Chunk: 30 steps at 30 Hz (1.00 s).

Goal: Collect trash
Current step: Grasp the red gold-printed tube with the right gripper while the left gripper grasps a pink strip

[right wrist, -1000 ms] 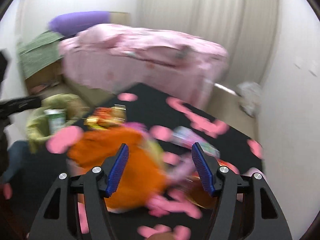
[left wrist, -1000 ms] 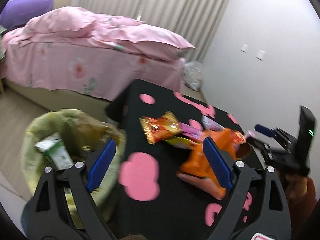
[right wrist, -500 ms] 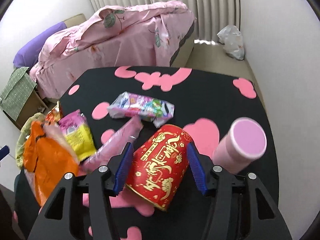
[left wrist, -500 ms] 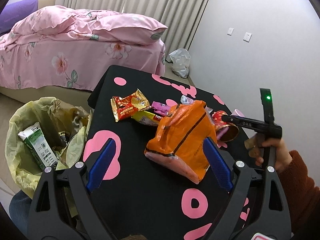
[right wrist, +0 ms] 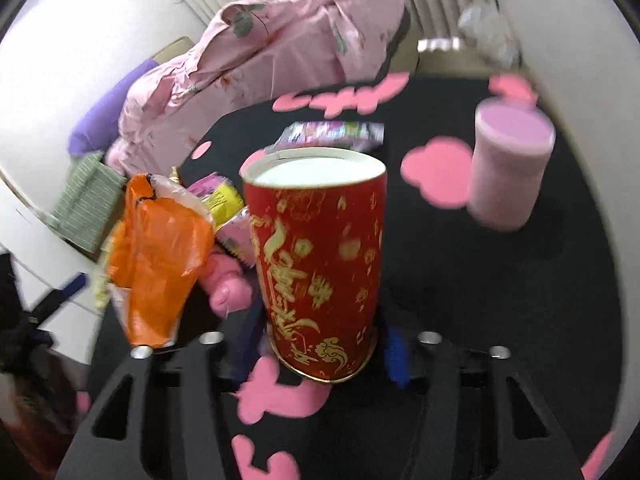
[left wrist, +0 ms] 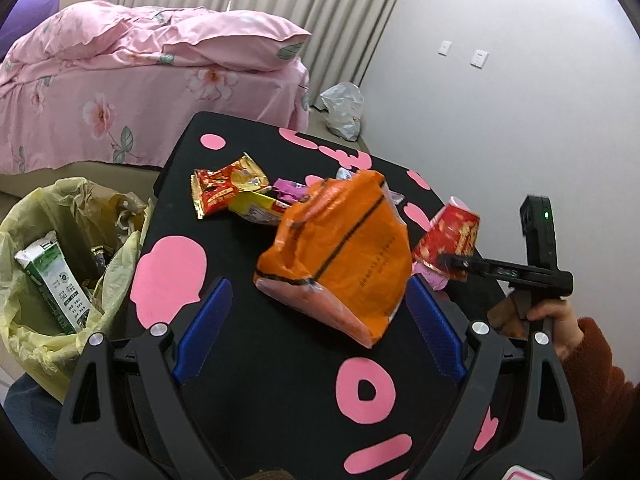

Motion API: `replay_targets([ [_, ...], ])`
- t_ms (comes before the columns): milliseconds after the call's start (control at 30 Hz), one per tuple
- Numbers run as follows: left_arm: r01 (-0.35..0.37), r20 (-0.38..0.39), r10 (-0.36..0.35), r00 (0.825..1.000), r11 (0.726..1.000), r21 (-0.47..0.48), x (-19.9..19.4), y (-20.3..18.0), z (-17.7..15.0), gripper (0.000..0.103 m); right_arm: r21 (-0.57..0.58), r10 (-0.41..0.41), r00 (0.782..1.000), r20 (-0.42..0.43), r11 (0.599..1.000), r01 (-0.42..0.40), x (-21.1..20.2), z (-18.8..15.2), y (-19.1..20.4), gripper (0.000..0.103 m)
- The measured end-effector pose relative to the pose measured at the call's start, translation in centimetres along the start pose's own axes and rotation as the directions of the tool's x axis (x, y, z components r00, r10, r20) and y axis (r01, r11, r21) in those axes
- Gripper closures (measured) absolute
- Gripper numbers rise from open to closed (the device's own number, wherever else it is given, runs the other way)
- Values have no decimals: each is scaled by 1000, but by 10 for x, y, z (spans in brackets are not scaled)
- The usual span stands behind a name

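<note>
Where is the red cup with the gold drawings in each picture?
Left wrist view: the red cup is at the right, behind the orange bag, with the right gripper at it.
Right wrist view: the red cup fills the middle, between the right gripper's closing jaws.
Shared landmark: the orange bag, left of the cup in both.

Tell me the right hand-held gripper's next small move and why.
Probably finish closing on the red paper cup. The right hand-held gripper has just been closing, and the cup sits between its fingers. Once the grip is firm, carry it to the yellow-lined trash bin.
</note>
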<state>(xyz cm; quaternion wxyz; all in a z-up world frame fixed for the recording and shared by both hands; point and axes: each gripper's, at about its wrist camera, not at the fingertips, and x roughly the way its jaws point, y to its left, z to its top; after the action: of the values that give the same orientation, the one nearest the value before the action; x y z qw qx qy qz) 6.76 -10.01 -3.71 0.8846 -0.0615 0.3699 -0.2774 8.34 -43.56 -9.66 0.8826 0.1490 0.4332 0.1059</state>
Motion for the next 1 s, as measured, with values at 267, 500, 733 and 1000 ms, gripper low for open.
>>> replay_targets([
  [267,35,-4,-35,999,999,0,-2,-3,-3,19,-116,-18,971,236,992,46,-61,-3,33,63],
  [500,102,-40,-99,994,991,88,9,-33,-6,19,-115,-133,949,285,978,171,-96,-15,21,63],
  [733,192,-119,-170,978,961,202,43,-86,-8,19,-132,-191,948,254,964,229,-98,-47,3,62],
  [1000,175,-174,-143,974,968,181,94,-120,8,26,-77,-187,950,249,974,212,-101,-74,-23,61],
])
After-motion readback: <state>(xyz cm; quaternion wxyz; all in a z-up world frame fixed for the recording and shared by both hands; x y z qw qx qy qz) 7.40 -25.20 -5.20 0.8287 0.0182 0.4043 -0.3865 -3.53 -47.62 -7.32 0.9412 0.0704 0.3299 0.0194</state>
